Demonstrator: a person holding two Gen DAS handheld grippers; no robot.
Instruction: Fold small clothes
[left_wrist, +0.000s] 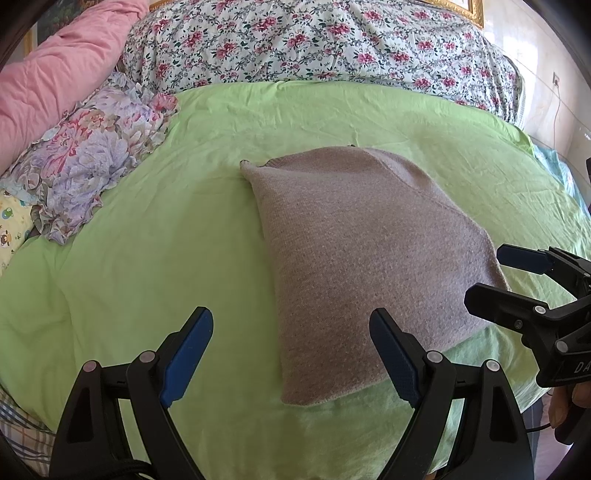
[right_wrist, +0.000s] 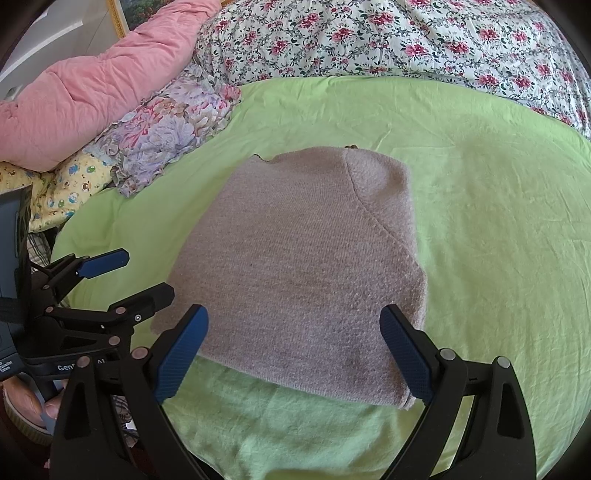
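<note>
A folded mauve knit sweater (left_wrist: 369, 240) (right_wrist: 295, 258) lies flat on the green sheet (left_wrist: 147, 240) (right_wrist: 498, 221). My left gripper (left_wrist: 291, 314) is open and hangs over the sweater's near left edge, with nothing pinched. My right gripper (right_wrist: 293, 310) is open too, above the near edge of the sweater, its pads apart from the knit. Each gripper shows in the other's view: the right gripper (left_wrist: 484, 273) by the sweater's right corner, the left gripper (right_wrist: 147, 273) by its left corner, both with jaws apart.
A pink quilt (left_wrist: 62, 74) (right_wrist: 92, 99) and a rose-print duvet (left_wrist: 314, 44) (right_wrist: 406, 40) are piled at the back. A purple floral pillow (left_wrist: 85, 162) (right_wrist: 166, 136) and a yellow cartoon cloth (right_wrist: 66, 188) lie at the left. The bed's near edge is just below the grippers.
</note>
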